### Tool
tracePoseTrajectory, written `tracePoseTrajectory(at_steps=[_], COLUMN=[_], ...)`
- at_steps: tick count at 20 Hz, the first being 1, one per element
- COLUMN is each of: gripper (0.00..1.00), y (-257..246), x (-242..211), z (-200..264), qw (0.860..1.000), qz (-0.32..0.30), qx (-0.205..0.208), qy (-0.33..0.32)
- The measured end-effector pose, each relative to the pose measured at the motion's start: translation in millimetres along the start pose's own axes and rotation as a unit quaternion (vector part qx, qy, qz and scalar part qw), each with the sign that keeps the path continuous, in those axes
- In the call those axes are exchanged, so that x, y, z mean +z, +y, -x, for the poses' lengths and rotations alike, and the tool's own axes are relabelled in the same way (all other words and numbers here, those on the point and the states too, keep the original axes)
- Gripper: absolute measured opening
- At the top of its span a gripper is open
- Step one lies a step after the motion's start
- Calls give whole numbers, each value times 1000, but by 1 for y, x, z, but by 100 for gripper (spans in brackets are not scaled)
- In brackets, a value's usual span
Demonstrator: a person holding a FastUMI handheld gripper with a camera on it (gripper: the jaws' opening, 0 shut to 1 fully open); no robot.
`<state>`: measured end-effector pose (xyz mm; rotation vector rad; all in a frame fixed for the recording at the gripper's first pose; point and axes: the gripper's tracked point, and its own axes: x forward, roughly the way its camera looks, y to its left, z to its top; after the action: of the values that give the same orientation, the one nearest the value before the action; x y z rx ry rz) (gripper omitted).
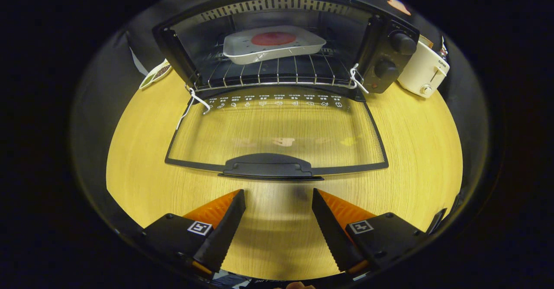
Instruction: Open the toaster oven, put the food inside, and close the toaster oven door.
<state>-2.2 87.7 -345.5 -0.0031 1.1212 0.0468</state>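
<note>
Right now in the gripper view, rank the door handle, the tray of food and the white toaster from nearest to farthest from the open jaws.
1. Door handle: just ahead of the gripper.
2. Tray of food: on the rack inside the toaster oven.
3. White toaster: beside the oven's knobs; roughly as far as the tray, too close to call.

Door glass [277,129] markings, white toaster [424,70] brand: both illegible.

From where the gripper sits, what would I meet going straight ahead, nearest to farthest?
Open orange-and-black gripper → bare wooden tabletop → black door handle → lowered glass oven door → wire rack → grey tray holding round red food.
</note>
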Motion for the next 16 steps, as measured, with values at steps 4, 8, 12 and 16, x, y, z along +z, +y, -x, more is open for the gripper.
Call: tracePoseTrajectory(at_steps=[4, 8, 12, 16], gripper=[99, 99, 98, 98], y=[-1, -1, 0, 2], x=[4, 6, 10, 19], z=[-7, -4, 15, 38], qw=[1000, 1000, 1000, 999], qz=[-4, -9, 0, -9], qx=[-2, -1, 3, 19], qy=[6, 7, -12, -50])
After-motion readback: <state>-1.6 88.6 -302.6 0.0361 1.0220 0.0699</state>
